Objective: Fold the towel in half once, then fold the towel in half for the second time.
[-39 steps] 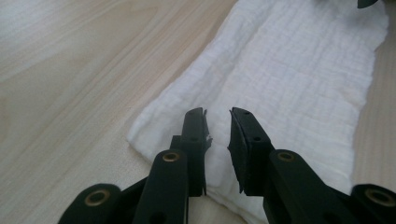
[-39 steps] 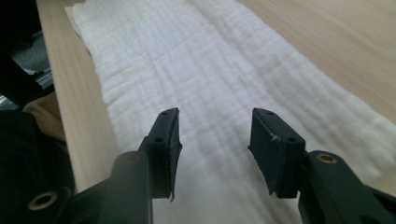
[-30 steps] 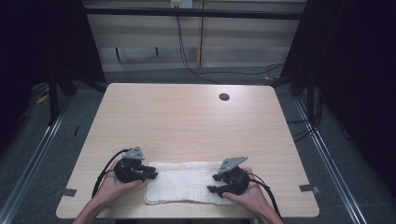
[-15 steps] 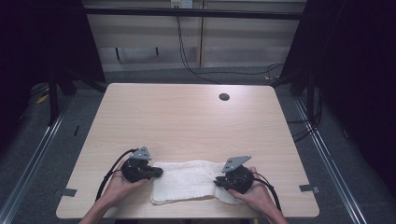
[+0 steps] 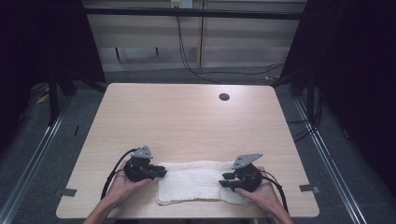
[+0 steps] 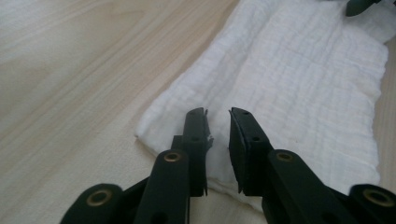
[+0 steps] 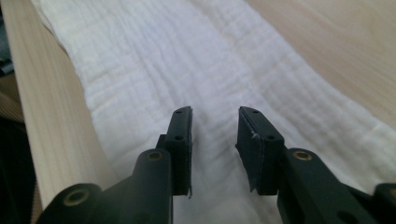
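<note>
Towel (image 5: 196,181) flat between both low, inward-pointing grippers.

White folded cloth (image 5: 196,182) lying flat at the near edge of the wooden table (image 5: 187,121).

The cloth is a crinkled, gauze-like weave, folded into a long band running left to right, parallel to the table's front edge. Its long edges are soft and slightly uneven; shallow creases run along its length. The left end lies square, with rounded corners.
</note>
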The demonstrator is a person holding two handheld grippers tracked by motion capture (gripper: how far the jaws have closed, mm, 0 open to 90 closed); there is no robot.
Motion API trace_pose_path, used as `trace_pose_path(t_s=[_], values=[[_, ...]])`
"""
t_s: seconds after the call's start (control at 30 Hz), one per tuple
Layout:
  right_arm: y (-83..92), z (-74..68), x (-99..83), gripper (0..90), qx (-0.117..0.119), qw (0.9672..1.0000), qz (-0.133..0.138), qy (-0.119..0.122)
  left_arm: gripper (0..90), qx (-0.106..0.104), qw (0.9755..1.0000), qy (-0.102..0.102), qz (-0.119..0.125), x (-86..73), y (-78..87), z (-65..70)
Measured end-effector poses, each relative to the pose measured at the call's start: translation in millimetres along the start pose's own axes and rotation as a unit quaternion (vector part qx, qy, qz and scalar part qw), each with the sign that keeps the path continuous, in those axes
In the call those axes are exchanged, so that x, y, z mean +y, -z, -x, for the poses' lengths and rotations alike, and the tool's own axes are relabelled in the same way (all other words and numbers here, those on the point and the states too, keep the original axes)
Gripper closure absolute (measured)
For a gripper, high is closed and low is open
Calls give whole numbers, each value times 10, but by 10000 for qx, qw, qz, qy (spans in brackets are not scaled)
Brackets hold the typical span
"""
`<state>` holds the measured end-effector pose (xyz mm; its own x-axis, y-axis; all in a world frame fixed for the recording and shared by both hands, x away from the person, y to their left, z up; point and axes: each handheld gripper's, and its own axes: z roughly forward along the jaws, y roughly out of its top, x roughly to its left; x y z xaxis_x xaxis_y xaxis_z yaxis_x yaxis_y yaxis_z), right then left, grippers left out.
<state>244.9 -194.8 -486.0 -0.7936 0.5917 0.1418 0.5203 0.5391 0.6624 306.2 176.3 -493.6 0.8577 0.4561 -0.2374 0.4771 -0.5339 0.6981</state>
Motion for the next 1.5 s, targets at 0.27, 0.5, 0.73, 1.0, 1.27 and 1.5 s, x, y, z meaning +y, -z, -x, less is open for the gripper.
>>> trace_pose_path(t_s=[0.27, 0.5, 0.73, 1.0, 1.27, 1.5], values=[[-4, -103, 128, 577, 162, 9994, 267, -117, 527, 305, 9991, 167, 238, 28, 244, -92], [-91, -304, 291, 557, 484, 9980, 399, 6, 497, 507, 9985, 160, 164, 107, 319, -201], [-358, -525, 506, 536, 806, 9962, 134, 304, 486, 484, 9986, 112, 170, 268, 314, -311], [-517, -728, 793, 561, 1038, 9929, 155, 565, 484, 363, 9992, 99, 122, 255, 232, -317], [-712, -831, 928, 589, 1275, 9899, 112, 603, 477, 347, 9993, 105, 127, 243, 205, -330], [-949, -915, 979, 604, 1427, 9876, -44, 648, 473, 341, 9993, 127, 109, 211, 159, -315]])
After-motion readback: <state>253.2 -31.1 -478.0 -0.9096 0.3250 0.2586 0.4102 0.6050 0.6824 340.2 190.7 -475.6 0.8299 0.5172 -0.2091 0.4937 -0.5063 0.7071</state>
